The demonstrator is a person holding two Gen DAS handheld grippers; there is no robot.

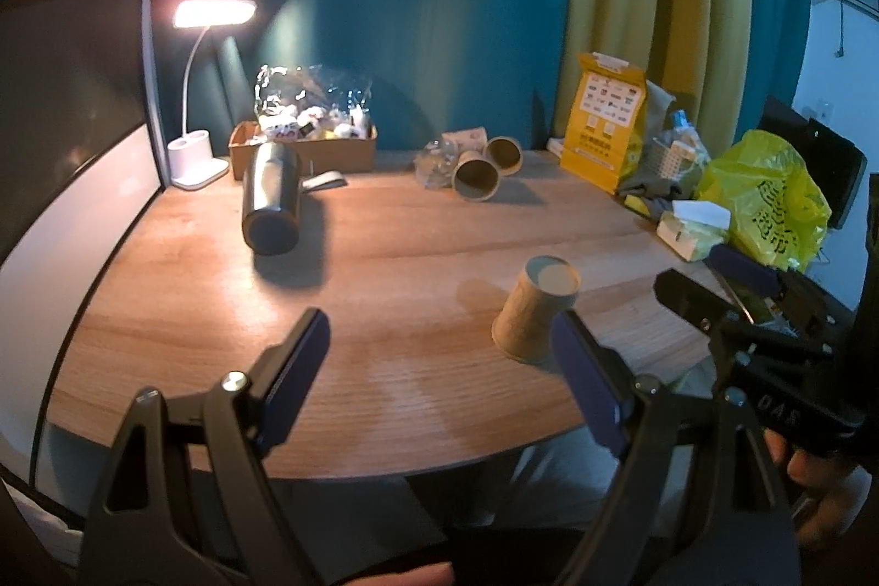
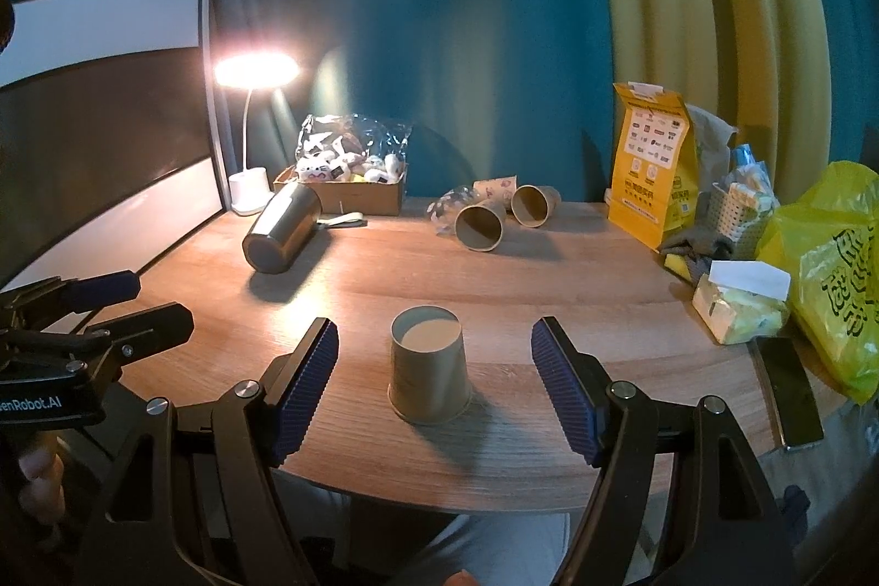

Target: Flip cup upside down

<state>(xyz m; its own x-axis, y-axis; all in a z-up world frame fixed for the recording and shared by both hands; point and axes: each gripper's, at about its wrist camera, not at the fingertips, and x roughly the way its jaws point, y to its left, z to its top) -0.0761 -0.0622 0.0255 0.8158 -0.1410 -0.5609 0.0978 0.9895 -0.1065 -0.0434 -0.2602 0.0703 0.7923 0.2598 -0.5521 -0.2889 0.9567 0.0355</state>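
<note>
A brown paper cup (image 2: pixel 428 374) stands upside down, base up, near the front edge of the wooden table (image 2: pixel 549 267). My right gripper (image 2: pixel 434 339) is open and empty, its blue-padded fingers apart on either side of the cup, not touching it. In the left wrist view the cup (image 1: pixel 535 317) is right of centre, partly behind my right-hand finger. My left gripper (image 1: pixel 439 328) is open and empty over the front of the table (image 1: pixel 384 245), left of the cup. The right gripper also shows in the left wrist view (image 1: pixel 708 273).
A steel tumbler (image 2: pixel 283 229) lies on its side at the left. Two more paper cups (image 2: pixel 480 226) lie on their sides at the back with crumpled plastic. A lit desk lamp (image 2: pixel 252 72), a cardboard box (image 2: pixel 346 190), a yellow paper bag (image 2: pixel 651 168), a tissue pack (image 2: pixel 739 306) and a yellow plastic bag (image 2: pixel 835 267) line the back and right.
</note>
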